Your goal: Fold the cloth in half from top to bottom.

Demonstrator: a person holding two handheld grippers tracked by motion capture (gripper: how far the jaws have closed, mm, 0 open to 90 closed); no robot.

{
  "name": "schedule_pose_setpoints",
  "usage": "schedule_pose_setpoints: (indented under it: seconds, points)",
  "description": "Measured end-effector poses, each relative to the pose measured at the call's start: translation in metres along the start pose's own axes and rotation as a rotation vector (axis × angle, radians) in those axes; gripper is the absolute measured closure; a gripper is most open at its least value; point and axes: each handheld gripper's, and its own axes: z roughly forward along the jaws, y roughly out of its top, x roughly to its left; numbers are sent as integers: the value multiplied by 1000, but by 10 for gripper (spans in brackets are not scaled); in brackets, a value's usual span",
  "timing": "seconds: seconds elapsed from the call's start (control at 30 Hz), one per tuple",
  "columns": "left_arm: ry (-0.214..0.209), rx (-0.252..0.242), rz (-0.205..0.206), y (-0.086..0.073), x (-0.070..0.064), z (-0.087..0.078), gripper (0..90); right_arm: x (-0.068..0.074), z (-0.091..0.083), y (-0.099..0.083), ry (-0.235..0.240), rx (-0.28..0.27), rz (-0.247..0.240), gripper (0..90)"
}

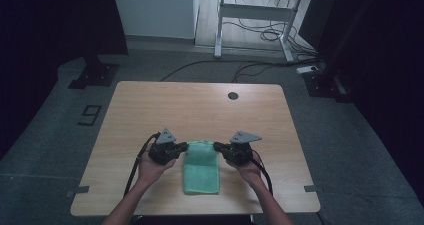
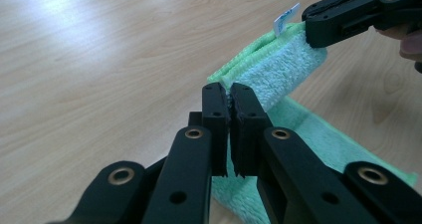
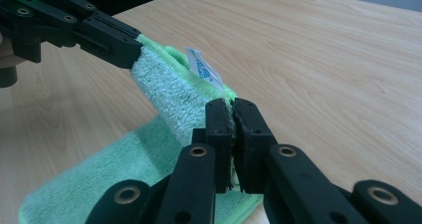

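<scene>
Folding the towel [image 1: 201,167] looks like the step in hand: both grippers hold its far edge lifted off the bench [image 1: 200,105], while the near part lies flat on the wood, towards the person. The left gripper [image 1: 183,146] has its jaws pressed together on the far left corner, and the right gripper [image 1: 218,146] pinches the far right corner the same way; terry shows between each pair of jaws in the gripper views.

To do it well, both hands would probably best move together at one height, keeping the edge taut between them so it does not sag, then carry it towards the near edge and lay it down with corners matched before letting go. A pull to one side would likely skew the fold.

The towel is soft green terry, a looped pile with a brighter green stitched hem, already doubled into a long rectangle. A small white tag [image 3: 203,69] stands up from the hem near the right gripper. The bench is smooth pale wood grain with rounded corners and a dark round grommet [image 1: 233,95] at the far side.
</scene>
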Motion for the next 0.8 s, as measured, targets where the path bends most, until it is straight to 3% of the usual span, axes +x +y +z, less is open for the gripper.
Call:
schedule_pose_setpoints:
  seconds: [0.23, 0.6, 0.8]
  points:
    - [-23, -11, -4, -14, -13, -10, 861, 10, -9, -7, 27, -19, 4, 852]
    - [-41, 17, 27, -41, -35, -13, 855, 25, -16, -33, 64, 17, -5, 851]
    - [-63, 31, 23, -55, -42, -13, 850, 32, -18, -48, 80, 35, -5, 850]
